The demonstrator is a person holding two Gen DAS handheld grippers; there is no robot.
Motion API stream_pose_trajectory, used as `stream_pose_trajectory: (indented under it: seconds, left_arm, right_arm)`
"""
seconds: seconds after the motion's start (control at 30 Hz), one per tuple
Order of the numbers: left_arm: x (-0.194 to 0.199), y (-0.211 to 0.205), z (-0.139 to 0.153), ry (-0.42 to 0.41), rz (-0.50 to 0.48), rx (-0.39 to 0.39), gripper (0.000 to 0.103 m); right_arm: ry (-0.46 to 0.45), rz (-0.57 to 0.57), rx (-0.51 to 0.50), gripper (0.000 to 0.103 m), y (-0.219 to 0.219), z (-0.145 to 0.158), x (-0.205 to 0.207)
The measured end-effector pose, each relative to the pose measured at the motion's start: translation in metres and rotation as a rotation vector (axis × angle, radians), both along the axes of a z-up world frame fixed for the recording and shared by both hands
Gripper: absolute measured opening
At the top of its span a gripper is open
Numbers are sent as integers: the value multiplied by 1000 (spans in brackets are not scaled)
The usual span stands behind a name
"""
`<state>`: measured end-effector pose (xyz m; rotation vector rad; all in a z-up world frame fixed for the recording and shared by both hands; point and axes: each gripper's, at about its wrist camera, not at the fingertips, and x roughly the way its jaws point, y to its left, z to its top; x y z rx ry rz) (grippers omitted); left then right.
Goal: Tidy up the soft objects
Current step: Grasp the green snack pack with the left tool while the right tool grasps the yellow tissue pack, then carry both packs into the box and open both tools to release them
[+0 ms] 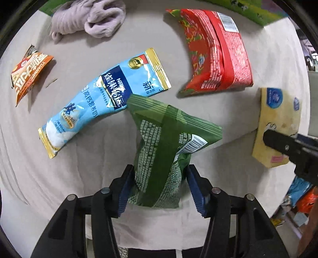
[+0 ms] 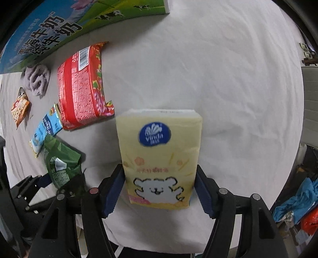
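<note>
My left gripper point(image 1: 159, 184) is shut on a green snack bag point(image 1: 165, 142) and holds it above the white cloth table point(image 1: 99, 49). The bag also shows in the right wrist view point(image 2: 61, 162). My right gripper point(image 2: 159, 188) is shut on a yellow Vinda tissue pack point(image 2: 161, 156), held upright above the table. The pack also shows at the right of the left wrist view point(image 1: 278, 127). On the table lie a blue milk powder sachet point(image 1: 103, 99), a red snack bag point(image 1: 216, 51), an orange sachet point(image 1: 27, 73) and a crumpled lilac cloth point(image 1: 87, 17).
A green and blue milk carton box point(image 2: 49, 27) stands along the table's far edge. The table's right edge point(image 1: 304, 99) drops off to a cluttered floor with blue and orange items point(image 2: 298, 200). Bare cloth point(image 2: 218, 69) lies ahead of the right gripper.
</note>
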<state>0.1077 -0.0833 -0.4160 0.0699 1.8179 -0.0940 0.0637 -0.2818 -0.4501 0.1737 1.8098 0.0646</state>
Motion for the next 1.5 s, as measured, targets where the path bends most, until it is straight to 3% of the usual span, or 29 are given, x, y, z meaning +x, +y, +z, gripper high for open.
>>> stream_pose_trajectory:
  seconds: [0.17,0.43,0.63,0.8,0.83,0.97,1.17,1.3,1.5]
  left_arm:
    - [-17,5,-6,-32,51,4,43]
    - [-40,38,30,-64,130,-15,38]
    - [-52,53,83,-153,142,-64,38]
    - [-52,67,157,-269,153,-131,38]
    - [-46,71,181,-302,155,-145,38]
    - [-3,52,229,-363,162,-223,38]
    - [93,31,258,-439,111,-299,38]
    - [150,28,262,-448,68,-311,38]
    - [238,29,211,-359,56,-333,38]
  right_arm:
    - [13,-12,-10,67,-6,-17,-1]
    - [-31,-26,39,66,-8,-5,-32]
    - [-100,-22,122,66,-19,45,-53]
    - [-201,-14,210,66,-25,109,-60]
    - [-215,-14,218,66,-25,124,-51]
    - [-294,-18,261,66,-38,189,-22]
    - [-423,-26,238,66,-22,254,37]
    - [-453,-48,173,66,-21,263,84]
    - [-396,-80,91,66,-14,225,159]
